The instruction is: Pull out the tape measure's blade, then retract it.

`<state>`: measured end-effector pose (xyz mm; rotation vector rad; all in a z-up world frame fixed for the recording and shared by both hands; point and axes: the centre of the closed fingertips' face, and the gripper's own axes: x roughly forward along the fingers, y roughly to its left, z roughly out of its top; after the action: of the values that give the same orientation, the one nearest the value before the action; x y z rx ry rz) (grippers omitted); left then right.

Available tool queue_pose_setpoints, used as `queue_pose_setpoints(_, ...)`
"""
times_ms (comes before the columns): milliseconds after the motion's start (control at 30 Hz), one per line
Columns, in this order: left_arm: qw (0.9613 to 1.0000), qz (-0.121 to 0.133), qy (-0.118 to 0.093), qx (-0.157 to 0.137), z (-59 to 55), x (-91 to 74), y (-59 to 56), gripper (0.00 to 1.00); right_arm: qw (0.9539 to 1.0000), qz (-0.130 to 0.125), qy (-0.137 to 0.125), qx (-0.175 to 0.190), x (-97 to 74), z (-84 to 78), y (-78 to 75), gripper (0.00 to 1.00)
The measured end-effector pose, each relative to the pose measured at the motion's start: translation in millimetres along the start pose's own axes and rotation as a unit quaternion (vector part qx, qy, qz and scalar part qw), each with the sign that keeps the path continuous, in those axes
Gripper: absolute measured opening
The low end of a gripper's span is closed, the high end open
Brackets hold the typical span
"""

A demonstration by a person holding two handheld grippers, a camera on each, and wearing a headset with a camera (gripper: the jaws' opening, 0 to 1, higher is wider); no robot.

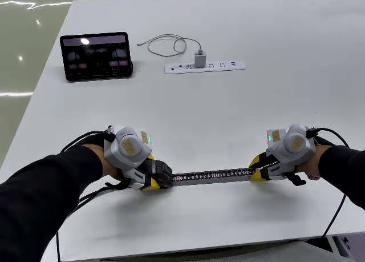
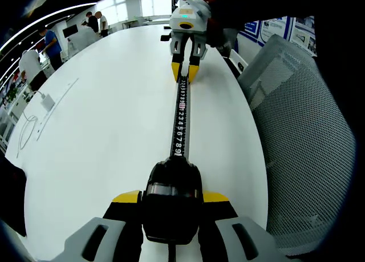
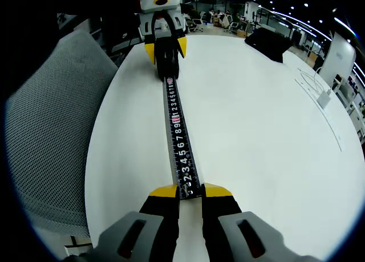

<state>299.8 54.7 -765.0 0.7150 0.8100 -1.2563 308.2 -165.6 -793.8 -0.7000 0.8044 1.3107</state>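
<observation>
Two pairs of tongs work one tool in the head view. The left tongs (image 1: pixel 149 181) are clenched around the black tape measure case (image 1: pixel 161 173) at the near left of the white table (image 1: pixel 228 102). The right tongs (image 1: pixel 255 170) pinch the right end of the numbered metal blade (image 1: pixel 214 174), which runs straight between them along the table's near edge. In the left gripper view, the yellow-tipped jaws grasp the case (image 2: pixel 173 190) from both sides, and the blade (image 2: pixel 179 122) leads away to the right tongs (image 2: pixel 185 72). In the right gripper view, the right tongs (image 3: pixel 190 192) are closed on the blade's tip, and the numbers run off toward the case held in the left tongs (image 3: pixel 165 49). The pull-out looks done, so I judge retraction to be the step in hand. Hold the case firm and level, and walk the right tongs toward it along the blade's own line. Feed the blade in gradually, with no twist or early release, lest it whip back.
</observation>
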Motion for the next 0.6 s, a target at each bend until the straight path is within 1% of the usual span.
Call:
queue_pose_setpoints(233, 1.0, 0.0, -0.001, -0.002, 0.2, 0.4, 0.5, 0.33, 1.0, -0.001, 0.002, 0.003, -2.6, -4.3, -0.6, 0.09)
queue_pose_setpoints(300, 1.0, 0.001, 0.0, -0.006, 0.2, 0.5, 0.8, 0.33, 1.0, -0.001, 0.002, 0.004, -3.4, -4.8, -0.4, 0.09)
queue_pose_setpoints(600, 1.0, -0.002, 0.004, -0.003, 0.4, 0.8, 0.4, 0.33, 1.0, -0.004, 0.004, 0.006, -7.3, -11.6, -1.8, 0.09)
